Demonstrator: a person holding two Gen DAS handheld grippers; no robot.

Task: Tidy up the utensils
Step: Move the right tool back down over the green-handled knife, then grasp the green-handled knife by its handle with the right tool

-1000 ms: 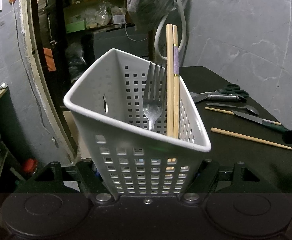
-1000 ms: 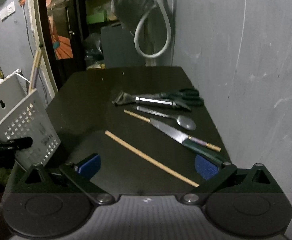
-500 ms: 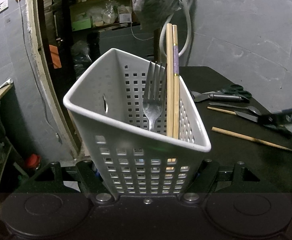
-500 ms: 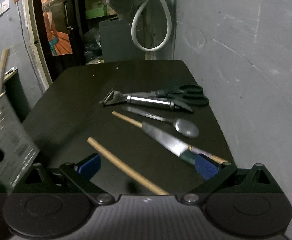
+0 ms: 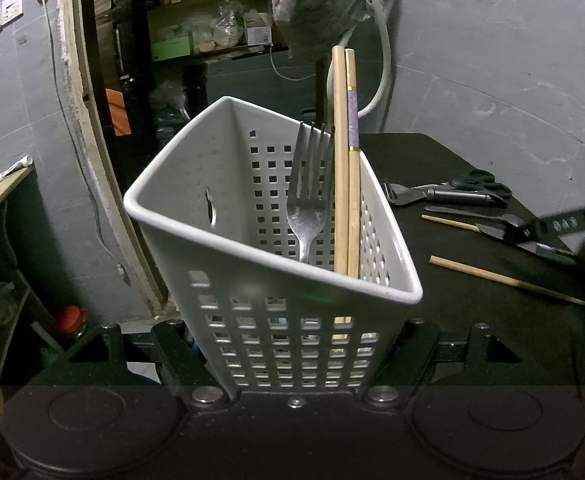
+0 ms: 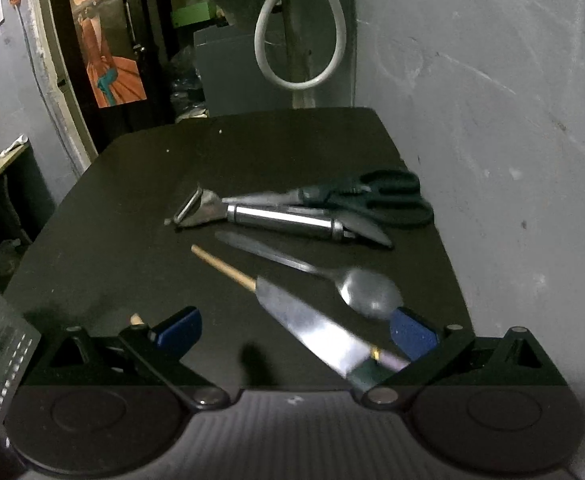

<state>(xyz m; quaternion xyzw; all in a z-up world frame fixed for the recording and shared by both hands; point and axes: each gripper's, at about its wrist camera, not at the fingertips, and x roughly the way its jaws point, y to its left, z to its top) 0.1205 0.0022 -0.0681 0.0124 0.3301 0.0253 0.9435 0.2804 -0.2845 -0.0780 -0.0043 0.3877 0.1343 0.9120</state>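
Note:
My left gripper [image 5: 292,344] is shut on a white perforated basket [image 5: 220,240], holding it by its lower part. A fork [image 5: 308,204] and two chopsticks [image 5: 346,160] stand inside it. My right gripper [image 6: 296,332] is open and low over the black table [image 6: 132,208]. A knife [image 6: 312,328] lies on the table between its blue pads [image 6: 180,330], untouched. The spoon [image 6: 368,292] sits just ahead of the right pad. One chopstick [image 6: 228,268] runs under the knife blade. Another chopstick [image 5: 508,280] lies loose on the table.
A metal peeler [image 6: 276,220] and dark-handled scissors [image 6: 376,200] lie further back on the table. A grey wall [image 6: 492,120] runs close along the right side. Part of the basket [image 6: 0,340] shows at the left edge of the right wrist view.
My right gripper has moved forward and down towards the utensils, so the knife now lies between its open fingers. The left gripper and the basket have stayed still.

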